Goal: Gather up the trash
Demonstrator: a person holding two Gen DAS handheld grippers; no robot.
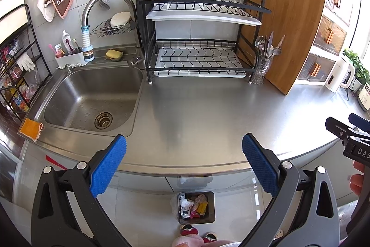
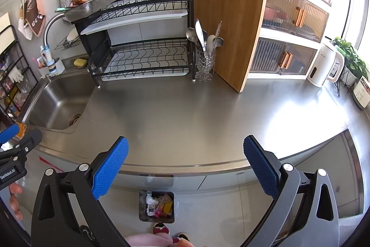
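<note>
A dark trash bin (image 1: 211,197) stands on the floor below the counter edge, holding crumpled wrappers and packets (image 1: 193,206); it also shows in the right wrist view (image 2: 142,203). My left gripper (image 1: 184,166) is open and empty, held above the counter's front edge, over the bin. My right gripper (image 2: 186,167) is open and empty, beside the left one; its tip shows at the right of the left wrist view (image 1: 346,129). The steel counter (image 1: 208,112) carries no loose trash in view.
A steel sink (image 1: 90,96) lies at the left with an orange cloth (image 1: 31,129) on its corner. A black dish rack (image 1: 198,38), a glass cutlery holder (image 1: 263,61), a wooden cutting board (image 1: 286,27) and a white kettle (image 2: 323,64) stand at the back.
</note>
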